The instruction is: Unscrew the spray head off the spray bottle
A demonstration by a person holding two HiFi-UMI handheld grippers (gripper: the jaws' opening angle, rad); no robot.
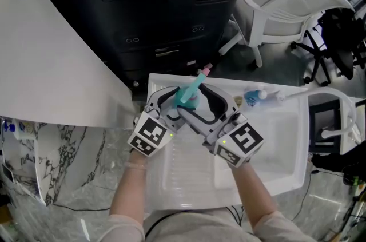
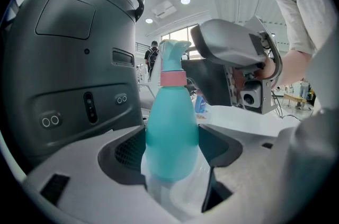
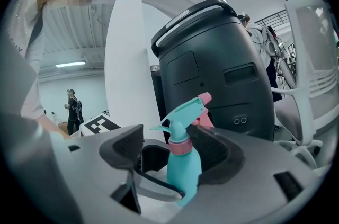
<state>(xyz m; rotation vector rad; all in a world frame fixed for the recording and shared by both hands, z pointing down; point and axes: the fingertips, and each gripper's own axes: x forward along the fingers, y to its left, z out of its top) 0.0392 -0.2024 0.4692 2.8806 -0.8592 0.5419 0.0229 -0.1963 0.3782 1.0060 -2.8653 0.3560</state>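
A teal spray bottle (image 1: pixel 186 99) with a pink collar (image 3: pixel 180 148) and a teal spray head (image 3: pixel 183 114) with a pink nozzle tip is held tilted above the white tray (image 1: pixel 274 138). My left gripper (image 2: pixel 172 151) is shut on the bottle's body (image 2: pixel 170 133), with a pad pressed against each side. My right gripper (image 3: pixel 177 151) stands open around the neck and collar. Its left pad is clearly apart from the bottle, and the bottle sits close to its right pad. In the head view the left gripper (image 1: pixel 171 100) and the right gripper (image 1: pixel 207 104) meet at the bottle.
A large black machine (image 1: pixel 166 0) stands just behind the tray. A white plastic chair (image 1: pixel 291 12) is at the back right. A second bottle with a blue label (image 1: pixel 254 98) lies on the tray's far rim. A marble counter (image 1: pixel 68 161) lies at the left.
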